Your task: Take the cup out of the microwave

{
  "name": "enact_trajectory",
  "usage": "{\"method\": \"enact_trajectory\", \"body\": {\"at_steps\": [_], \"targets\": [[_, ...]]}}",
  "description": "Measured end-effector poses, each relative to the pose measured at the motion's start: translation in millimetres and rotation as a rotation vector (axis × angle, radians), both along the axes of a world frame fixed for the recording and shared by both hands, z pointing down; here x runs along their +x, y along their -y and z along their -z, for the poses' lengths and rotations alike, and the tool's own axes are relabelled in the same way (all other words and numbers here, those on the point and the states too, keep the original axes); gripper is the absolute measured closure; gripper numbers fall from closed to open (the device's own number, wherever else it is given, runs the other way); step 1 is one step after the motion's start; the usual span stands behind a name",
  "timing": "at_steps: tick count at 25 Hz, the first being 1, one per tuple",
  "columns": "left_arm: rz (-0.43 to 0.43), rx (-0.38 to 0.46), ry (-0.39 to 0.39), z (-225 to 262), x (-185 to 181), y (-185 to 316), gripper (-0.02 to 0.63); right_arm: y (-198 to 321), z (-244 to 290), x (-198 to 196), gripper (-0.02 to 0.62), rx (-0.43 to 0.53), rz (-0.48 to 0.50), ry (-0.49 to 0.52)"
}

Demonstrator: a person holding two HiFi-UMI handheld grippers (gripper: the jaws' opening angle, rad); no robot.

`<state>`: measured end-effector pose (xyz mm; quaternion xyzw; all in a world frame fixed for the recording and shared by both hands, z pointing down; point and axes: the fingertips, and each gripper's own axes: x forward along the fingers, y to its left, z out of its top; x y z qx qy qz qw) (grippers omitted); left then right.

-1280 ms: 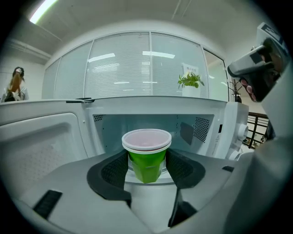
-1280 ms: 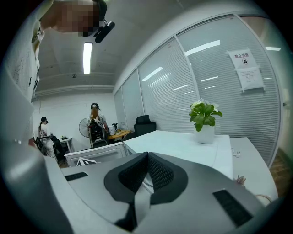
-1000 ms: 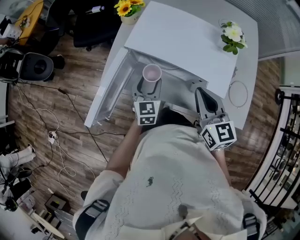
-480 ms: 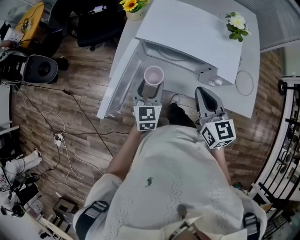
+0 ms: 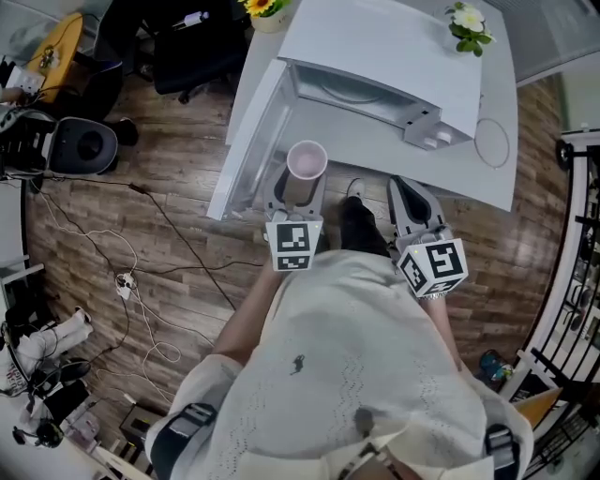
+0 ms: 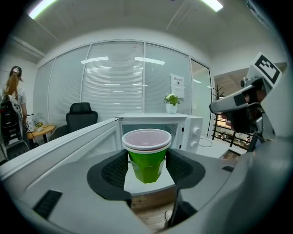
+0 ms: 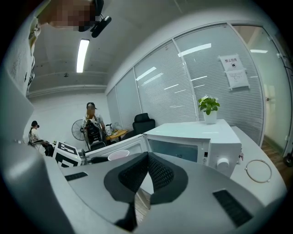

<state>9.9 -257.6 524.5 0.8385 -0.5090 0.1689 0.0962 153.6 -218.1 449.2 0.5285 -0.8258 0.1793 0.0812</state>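
One cup (image 5: 306, 164), one microwave (image 5: 394, 47)

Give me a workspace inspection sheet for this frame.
Surface: white table, bare beside the microwave.
Job's things: microwave door open; cup outside it, in front of the cavity.
Clutter: potted plant on the microwave; sunflower pot at the table's far end.
Grippers: left gripper shut on the cup; right gripper shut, empty.
Cables: cable loop on the table; loose cables across the floor.
Surroundings: office chair, fan, person behind.
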Motion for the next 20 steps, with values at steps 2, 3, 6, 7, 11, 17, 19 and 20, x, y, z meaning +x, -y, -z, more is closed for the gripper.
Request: {"method": "enact_trajectory", "body": {"at_steps": [2, 3, 6, 7, 11, 17, 19, 20], "targets": [[-0.014, 0.005, 0.000, 4, -4, -9, 0.324, -9, 0, -5, 0.586, 0.001, -0.010, 0.000], [-0.019, 0.008, -0.001, 6, -6, -13, 0.324, -14, 0, -7, 0.586, 0.001, -0.014, 0.001], [-0.029, 0.018, -0.007, 13, -11, -24, 0.324, -27, 0, -13, 0.586, 0.002, -0.022, 0.004], [-0.032, 0.021, -0.009, 15, -12, -27, 0.324, -30, 0, -14, 0.586, 0.002, -0.026, 0.004], [-0.049, 0.036, -0.011, 22, -15, -42, 0.324, -46, 0, -18, 0.586, 0.010, -0.042, 0.007], [-0.071, 0.052, -0.018, 34, -15, -59, 0.324, -67, 4, -19, 0.586, 0.027, -0.060, 0.001], [-0.080, 0.061, -0.022, 40, -13, -63, 0.324, -71, 8, -17, 0.586, 0.036, -0.068, -0.001], [-0.083, 0.066, -0.025, 43, -12, -65, 0.324, -72, 10, -16, 0.586, 0.042, -0.071, -0.003]]}}
